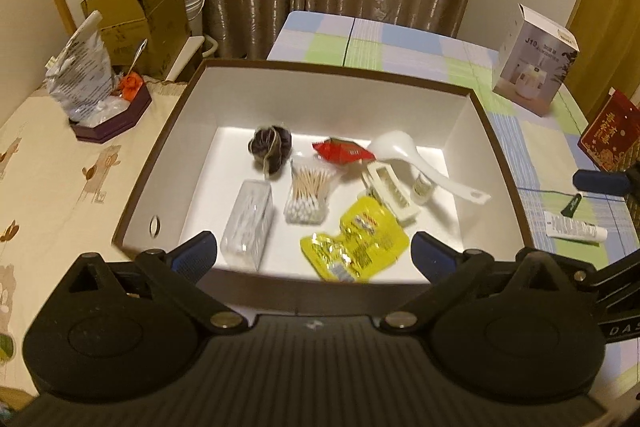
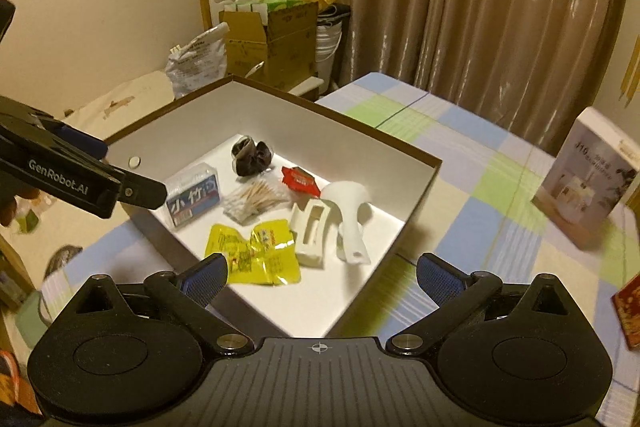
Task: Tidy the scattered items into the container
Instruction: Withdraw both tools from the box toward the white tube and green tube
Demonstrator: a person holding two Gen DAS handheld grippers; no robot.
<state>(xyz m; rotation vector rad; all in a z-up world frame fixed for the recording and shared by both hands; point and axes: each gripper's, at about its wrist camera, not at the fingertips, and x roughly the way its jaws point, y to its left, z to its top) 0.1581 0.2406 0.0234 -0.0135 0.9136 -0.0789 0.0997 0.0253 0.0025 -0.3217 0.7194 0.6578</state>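
We hold the left tool (image 1: pixel 314 255) with its jaws spread wide and nothing between them, hovering over the near wall of the container (image 1: pixel 160 155). The right tool (image 2: pixel 322 277) is likewise fully apart and empty, poised above the container's near corner.

The container, a brown box with a white inside, rests on the desk (image 1: pixel 420 55) under a checked cloth. Inside it, closest to our left tool, lie a clear plastic toothpick box (image 1: pixel 246 227) and a crumpled yellow packet (image 1: pixel 356 243). Just beyond them we see a clear pack of cotton swabs (image 1: pixel 310 193) and a cream hair claw (image 1: pixel 392 191), which touches the yellow packet's far edge. Farther back are a dark scrunchie (image 1: pixel 269 147), a red packet (image 1: pixel 342 150) and a white spoon (image 1: pixel 424 163), its handle running toward the right wall. A small item lies between the claw and the spoon handle; we cannot tell what it is.

Outside the container, to its right on the cloth, a white tube (image 1: pixel 576 226) and a small green object (image 1: pixel 572 205) lie near each other. A white product carton (image 1: pixel 534 67) stands upright farther back, and a red card (image 1: pixel 608 135) sits at the right edge.
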